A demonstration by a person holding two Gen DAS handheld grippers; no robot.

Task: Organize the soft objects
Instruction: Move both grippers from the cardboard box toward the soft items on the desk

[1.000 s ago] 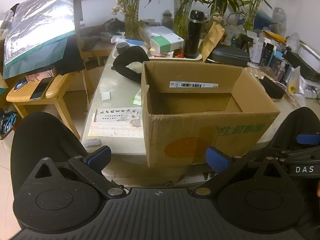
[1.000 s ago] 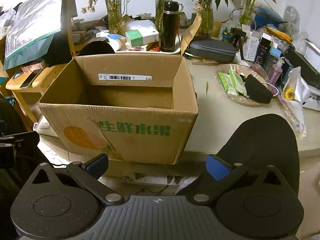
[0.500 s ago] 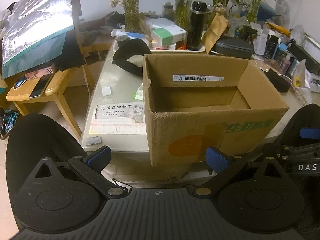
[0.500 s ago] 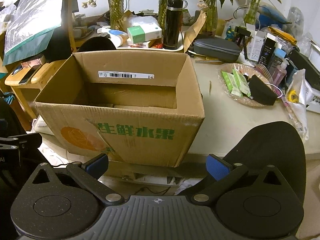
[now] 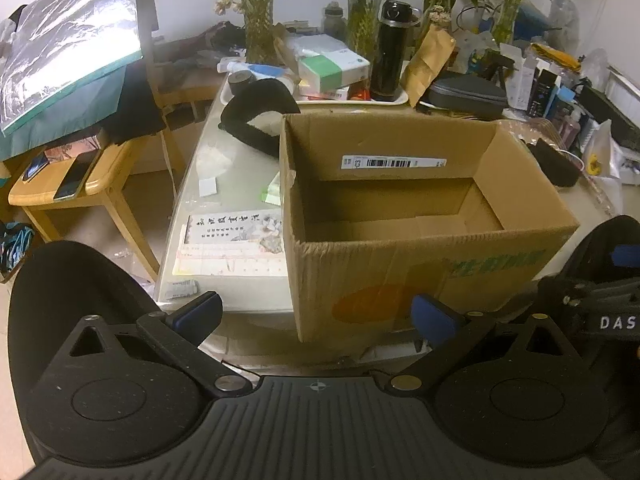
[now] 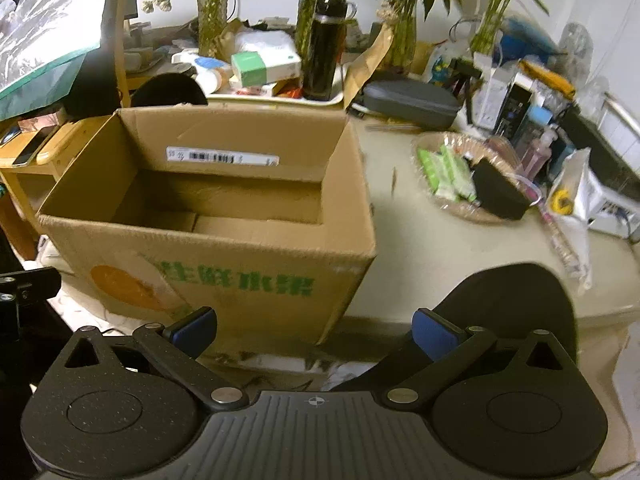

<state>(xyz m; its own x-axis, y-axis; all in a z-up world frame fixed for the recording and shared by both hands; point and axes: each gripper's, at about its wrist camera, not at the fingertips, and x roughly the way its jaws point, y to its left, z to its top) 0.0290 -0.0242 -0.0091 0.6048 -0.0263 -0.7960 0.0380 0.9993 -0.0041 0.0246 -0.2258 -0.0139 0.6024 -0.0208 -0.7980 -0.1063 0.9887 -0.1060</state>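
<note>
An open brown cardboard box [image 5: 404, 148] with green print stands on the table; it also shows in the right wrist view [image 6: 240, 132], and nothing shows inside it. A black soft object [image 5: 256, 108] with a white patch lies behind the box's left corner. A black pouch [image 6: 500, 192] rests on a wicker tray [image 6: 456, 208] with green packets. My left gripper [image 5: 316, 314] is open and empty in front of the box. My right gripper [image 6: 314, 326] is open and empty at the box's front right corner.
A white tray [image 5: 396, 98] with a black flask [image 5: 390, 50], boxes and plant vases lines the back. A grey case [image 6: 412, 102] and bottles sit at the right. A wooden side table [image 5: 72, 188] with phones stands left. Papers [image 5: 232, 248] lie left of the box.
Both grippers have risen and come closer to the box, so its inside floor shows more. Both stay open and empty.
</note>
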